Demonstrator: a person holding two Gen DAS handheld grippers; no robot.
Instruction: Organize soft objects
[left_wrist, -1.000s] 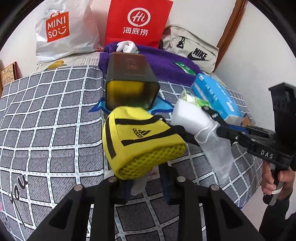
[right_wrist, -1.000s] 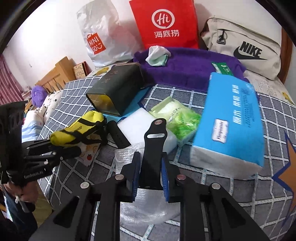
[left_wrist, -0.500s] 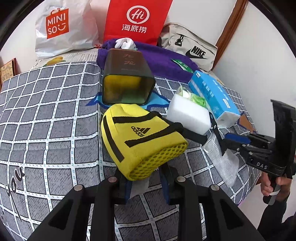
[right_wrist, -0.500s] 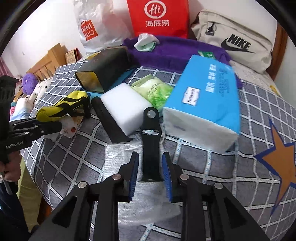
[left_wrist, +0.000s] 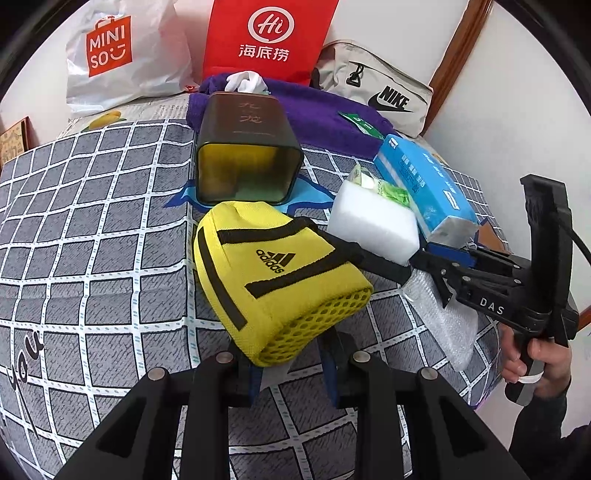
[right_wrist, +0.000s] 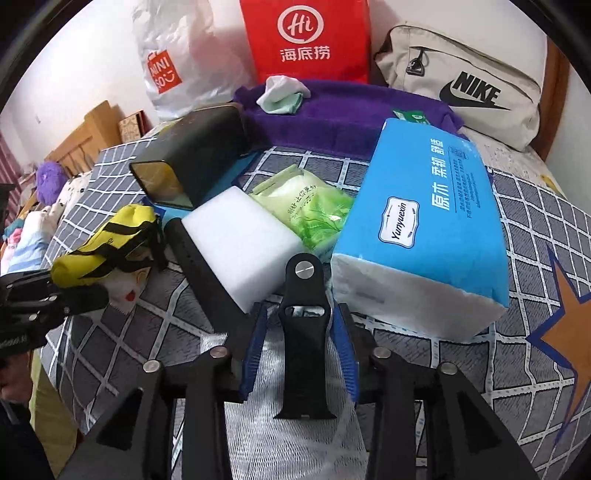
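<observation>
Yellow fabric with black trim fills the left wrist view: an adidas pouch (left_wrist: 280, 280) lies on the grey checked bed cover (left_wrist: 92, 258), its mesh end reaching in between the left gripper (left_wrist: 291, 373) fingers, which stand apart around it; whether they pinch it or the paper scrap beneath cannot be told. Its long axis slants from far left to near right, toward the open mouth of a dark tin (left_wrist: 247, 155) lying on its side just beyond. To the right, the right gripper (right_wrist: 299, 350) is spread wide, its blue-padded fingers (right_wrist: 255, 350) straddling a black watch strap (right_wrist: 304, 328) without touching it; the strap rests on a clear bubble-wrap bag (right_wrist: 295, 435) and runs straight along the fingers, pointing far. A white foam block (right_wrist: 240, 247), a green wipes pack (right_wrist: 314, 210) and a blue tissue pack (right_wrist: 424, 229) crowd just beyond its tip. My judgement: the strap is the right hand's piece, lined up so that a simple closing across its width would take it, while the pouch belongs to the left.
</observation>
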